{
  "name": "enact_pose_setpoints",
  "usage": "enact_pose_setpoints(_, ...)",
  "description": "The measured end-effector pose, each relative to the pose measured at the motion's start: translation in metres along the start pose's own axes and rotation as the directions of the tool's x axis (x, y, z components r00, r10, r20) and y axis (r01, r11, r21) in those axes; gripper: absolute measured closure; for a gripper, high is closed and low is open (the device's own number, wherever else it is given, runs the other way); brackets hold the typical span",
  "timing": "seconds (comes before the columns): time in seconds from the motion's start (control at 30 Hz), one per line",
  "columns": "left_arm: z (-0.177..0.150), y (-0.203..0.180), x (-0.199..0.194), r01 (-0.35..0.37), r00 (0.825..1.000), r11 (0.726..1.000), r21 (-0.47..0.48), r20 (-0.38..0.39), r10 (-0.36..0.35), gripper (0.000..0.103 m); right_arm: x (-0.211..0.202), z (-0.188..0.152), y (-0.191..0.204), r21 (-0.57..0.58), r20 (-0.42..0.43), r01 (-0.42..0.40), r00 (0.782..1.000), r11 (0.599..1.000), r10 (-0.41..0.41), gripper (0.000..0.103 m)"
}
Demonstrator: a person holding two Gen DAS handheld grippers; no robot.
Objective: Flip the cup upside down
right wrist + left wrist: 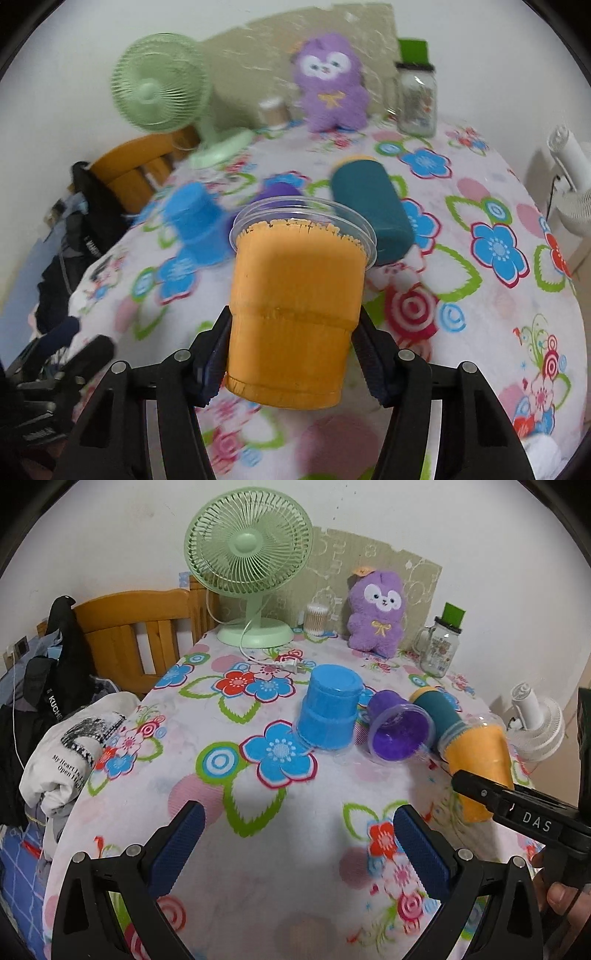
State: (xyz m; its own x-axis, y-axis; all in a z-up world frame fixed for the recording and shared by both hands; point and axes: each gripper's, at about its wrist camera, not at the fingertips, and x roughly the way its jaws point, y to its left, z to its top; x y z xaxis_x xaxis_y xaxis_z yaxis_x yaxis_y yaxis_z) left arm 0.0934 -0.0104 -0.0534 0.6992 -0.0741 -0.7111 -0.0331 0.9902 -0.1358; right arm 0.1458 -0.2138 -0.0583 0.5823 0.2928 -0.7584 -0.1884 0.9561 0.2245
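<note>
L wrist view: the left gripper point(295, 843) is seen at 6 o'clock, jaws spread wide w/ nothing between them, idle over the floral tablecloth point(229, 849). At centre a blue cup point(328, 707) is stood rim-down; just beside it, toward 3 o'clock, a purple cup point(397, 727) is lain on its side, mouth toward the camera, and a teal cup point(437, 712) is lain next to that. At 3–4 o'clock the orange cup point(478, 760) is held off the cloth by the right gripper point(476, 794), only one finger of which is shown here. At 12 o'clock a green fan point(249, 572) is stood, w/ a purple plush point(376, 616) and a glass jar point(439, 650) toward 1–2 o'clock. R wrist view: the orange cup point(295, 314) is clamped at its lower body between both pads of the right gripper point(291, 354), base toward the camera, clear rim pointed away to 12 o'clock and tilted; background is motion-blurred. The teal cup point(371, 210) is seen at 1 o'clock, the blue cup point(195, 221) at 10 o'clock. Step judged: mid-flip, cup lifted and part-rotated, approx. halfway. Next move calls for more wrist roll till the rim is faced down, then lowering onto bare cloth clear of the teal cup, w/ grip kept firm until the rim is seated flat.
</note>
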Motion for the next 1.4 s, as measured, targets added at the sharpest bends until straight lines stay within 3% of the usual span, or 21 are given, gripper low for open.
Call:
enact_pose_setpoints(0.4,-0.079,0.035,-0.057,-0.042,0.998,0.999,-0.026,-0.04,0.041,0.0,-0.001,-0.07,0.059,-0.029,-0.107,-0.089,0.991,0.996,0.085,0.039)
enact_pose_setpoints(0.67,-0.091,0.037,-0.074,-0.043,0.999,0.999,-0.028,-0.025,0.042,0.0,0.007,-0.087,0.071,-0.044,-0.154,-0.083,0.985,0.996,0.075,0.037)
enact_pose_setpoints(0.73,-0.089,0.035,-0.076,-0.04,0.999,0.999,-0.021,-0.015,0.04,0.0,0.0,-0.084,0.072,-0.055,-0.145,-0.086,0.986,0.995,0.078,0.025)
enact_pose_setpoints(0.83,-0.085,0.031,-0.079,-0.032,0.999,0.999,-0.016,-0.006,0.032,0.0,-0.018,-0.076,0.065,-0.054,-0.099,-0.102,0.99,0.993,0.097,0.012)
enact_pose_setpoints(1.0,-0.075,0.012,-0.081,-0.007,1.0,1.0,0.013,0.023,0.007,0.0,-0.056,-0.067,0.037,-0.001,-0.029,-0.156,0.987,0.988,0.156,0.011)
enact_pose_setpoints(1.13,-0.074,-0.012,-0.065,0.019,0.999,0.998,0.052,0.024,-0.021,0.0,-0.085,-0.068,-0.002,0.083,0.042,-0.129,0.991,0.988,0.126,0.006)
enact_pose_setpoints(1.4,-0.092,-0.041,-0.022,0.013,0.999,0.994,0.111,-0.04,-0.009,0.003,-0.087,-0.088,-0.054,0.188,0.028,-0.111,0.994,0.976,0.107,0.006)
